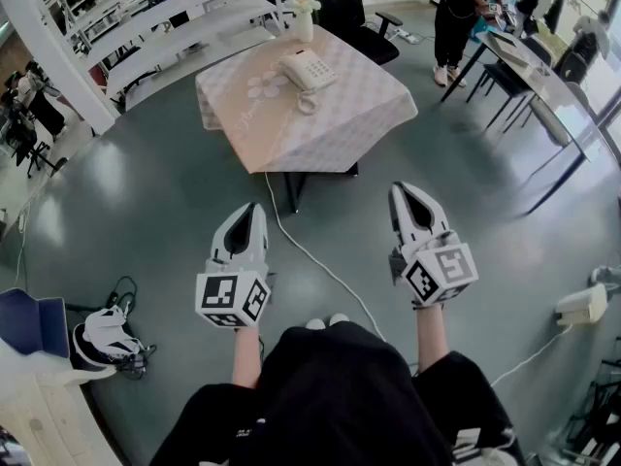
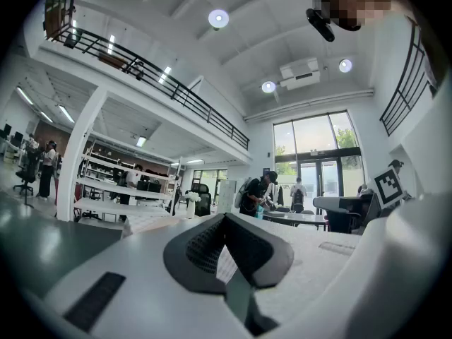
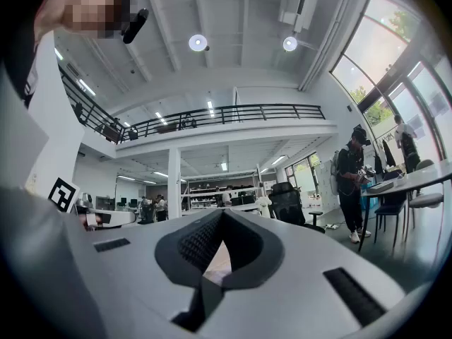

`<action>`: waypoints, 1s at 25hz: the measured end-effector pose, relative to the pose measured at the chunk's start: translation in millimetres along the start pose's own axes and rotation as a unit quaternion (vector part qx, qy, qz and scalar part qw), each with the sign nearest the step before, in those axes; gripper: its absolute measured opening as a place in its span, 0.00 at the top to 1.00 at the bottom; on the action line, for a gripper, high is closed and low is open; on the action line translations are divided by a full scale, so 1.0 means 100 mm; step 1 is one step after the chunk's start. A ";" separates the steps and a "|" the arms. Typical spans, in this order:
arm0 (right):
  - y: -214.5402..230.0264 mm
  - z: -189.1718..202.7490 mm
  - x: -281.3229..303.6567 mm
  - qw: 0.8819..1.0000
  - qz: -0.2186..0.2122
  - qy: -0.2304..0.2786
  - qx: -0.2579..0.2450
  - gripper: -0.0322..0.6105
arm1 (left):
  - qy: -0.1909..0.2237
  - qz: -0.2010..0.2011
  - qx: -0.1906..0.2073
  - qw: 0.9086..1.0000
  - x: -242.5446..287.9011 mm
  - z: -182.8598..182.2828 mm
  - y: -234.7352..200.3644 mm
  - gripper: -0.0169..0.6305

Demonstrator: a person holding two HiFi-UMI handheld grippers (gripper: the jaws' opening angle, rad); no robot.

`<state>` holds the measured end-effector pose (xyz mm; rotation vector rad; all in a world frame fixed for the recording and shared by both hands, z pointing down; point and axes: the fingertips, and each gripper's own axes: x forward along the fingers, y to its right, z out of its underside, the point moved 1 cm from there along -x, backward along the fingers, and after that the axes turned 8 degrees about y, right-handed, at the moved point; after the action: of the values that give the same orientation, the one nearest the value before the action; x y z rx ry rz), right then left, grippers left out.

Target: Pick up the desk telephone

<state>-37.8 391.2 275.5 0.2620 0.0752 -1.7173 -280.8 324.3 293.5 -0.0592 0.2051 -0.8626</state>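
The operator's dark clothing [image 1: 340, 396] fills the bottom edge of the head view. Just beyond it the left gripper [image 1: 254, 208] and the right gripper [image 1: 403, 188] are held side by side over the floor [image 1: 146, 192], both aimed toward the table. Each gripper's jaws are fully clenched with nothing between them; both gripper views show the pads meeting. The phone [image 1: 308, 69] sits on the table [image 1: 359, 105], toward its far side, handset on the cradle, well apart from both grippers. A coiled cord [image 1: 307, 102] lies on the checked cloth just in front of the phone. A flower-shaped mat [image 1: 264, 86] lies just to the left of the phone. A vase [image 1: 304, 19] with white flowers stands at the far table edge, behind the phone. A black chair [image 1: 344, 13] stands behind the table. A white cable [image 1: 310, 255] runs across the floor from under the table toward the operator. Shelving [image 1: 175, 22] stands far left, a bag [image 1: 107, 343] lies on the floor near left, and a person [image 1: 456, 17] stands at a desk [image 1: 529, 66] far right.
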 end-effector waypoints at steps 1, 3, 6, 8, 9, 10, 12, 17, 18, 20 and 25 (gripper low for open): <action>0.01 0.00 0.00 1.000 0.001 0.001 0.002 0.96 | 0.000 -0.002 0.000 1.000 0.00 0.00 0.00 0.98; 0.03 -0.01 -0.02 1.000 0.002 0.002 0.005 0.96 | -0.001 -0.004 0.000 1.000 0.00 0.01 0.01 0.98; 0.08 -0.02 -0.04 1.000 0.003 0.001 0.007 0.96 | -0.002 -0.007 -0.001 1.000 0.01 0.02 0.03 0.98; 0.13 -0.02 -0.05 1.000 0.003 0.002 0.008 0.96 | -0.002 -0.008 -0.002 1.000 0.03 0.03 0.06 0.98; 0.15 -0.02 -0.05 1.000 0.003 0.003 0.008 0.96 | -0.002 -0.008 -0.002 1.000 0.04 0.04 0.07 0.98; 0.16 -0.01 -0.05 1.000 0.002 0.003 0.008 0.96 | -0.002 -0.008 -0.002 1.000 0.05 0.04 0.07 0.98; 0.19 0.00 -0.04 1.000 0.002 0.004 0.007 0.96 | -0.002 -0.010 -0.002 1.000 0.07 0.06 0.08 0.98; 0.28 0.02 -0.04 1.000 0.001 0.002 0.012 0.96 | -0.006 -0.012 0.003 1.000 0.13 0.07 0.16 0.98; 0.30 0.04 -0.05 1.000 0.003 -0.001 0.014 0.96 | -0.008 -0.014 0.004 1.000 0.14 0.07 0.17 0.98; 0.35 0.09 -0.07 1.000 0.009 -0.007 0.020 0.96 | -0.012 -0.016 0.003 1.000 0.16 0.11 0.20 0.98; 0.51 0.22 0.05 0.999 0.021 -0.018 0.027 0.96 | -0.023 -0.020 0.000 1.000 0.30 0.22 0.24 0.98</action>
<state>8.5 373.6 300.5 0.2708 -0.0022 -1.6839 -239.8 316.3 307.4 -0.0842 0.1616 -0.8998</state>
